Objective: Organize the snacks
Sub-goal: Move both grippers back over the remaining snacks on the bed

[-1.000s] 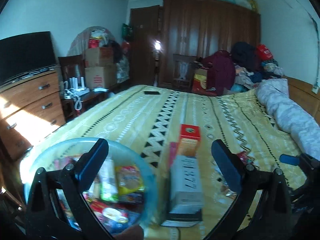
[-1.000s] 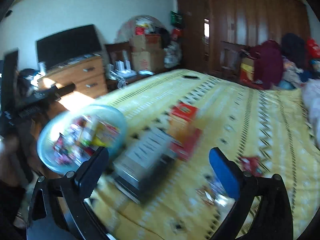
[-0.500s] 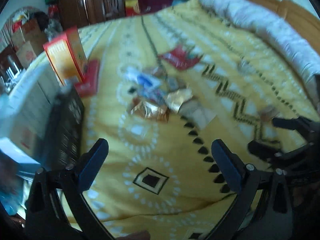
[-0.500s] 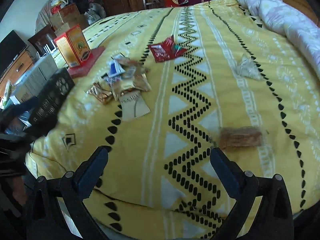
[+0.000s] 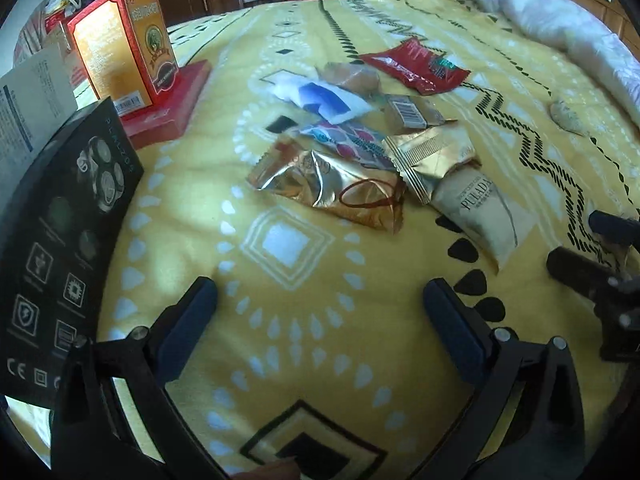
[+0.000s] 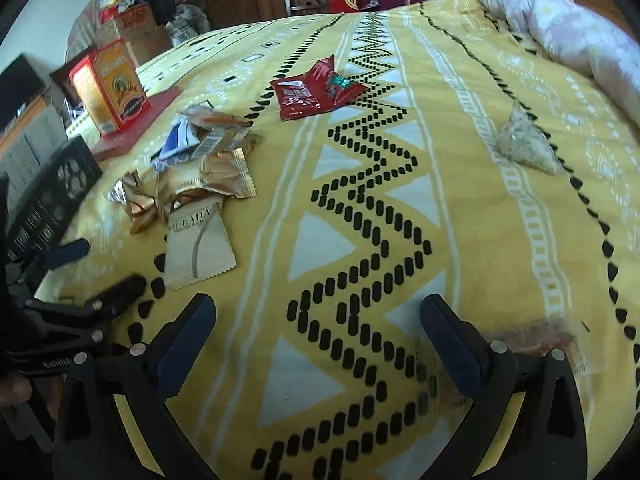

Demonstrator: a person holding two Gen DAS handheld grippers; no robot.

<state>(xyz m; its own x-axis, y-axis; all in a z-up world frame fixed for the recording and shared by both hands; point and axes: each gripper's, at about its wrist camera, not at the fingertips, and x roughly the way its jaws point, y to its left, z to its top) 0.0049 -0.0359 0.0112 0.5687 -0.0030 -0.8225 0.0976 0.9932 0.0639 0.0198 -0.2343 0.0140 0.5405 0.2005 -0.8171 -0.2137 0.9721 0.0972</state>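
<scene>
Several snack packets lie in a loose pile on the yellow patterned bedspread (image 5: pixel 288 344): a crumpled copper foil packet (image 5: pixel 332 188), a gold packet (image 5: pixel 432 156), a beige PULADA packet (image 5: pixel 476 208), a blue-white packet (image 5: pixel 324 98) and a red packet (image 5: pixel 416 66). My left gripper (image 5: pixel 320 312) is open and empty, just short of the pile. My right gripper (image 6: pixel 318 332) is open and empty over bare bedspread, right of the PULADA packet (image 6: pixel 198 244). A clear brownish packet (image 6: pixel 548 340) lies by its right finger. A pale pouch (image 6: pixel 524 144) and the red packet (image 6: pixel 316 90) lie farther off.
An orange-red box (image 5: pixel 124 44) stands on a flat red box (image 5: pixel 168 108) at the left. A black product box (image 5: pixel 60 248) and a grey box (image 5: pixel 32 104) stand at the left bed edge. A rolled quilt (image 6: pixel 568 36) lies at the far right.
Both grippers have swung down from the room and the snack bowl toward the bedspread and moved closer to the packet pile. Both stay open and empty.
</scene>
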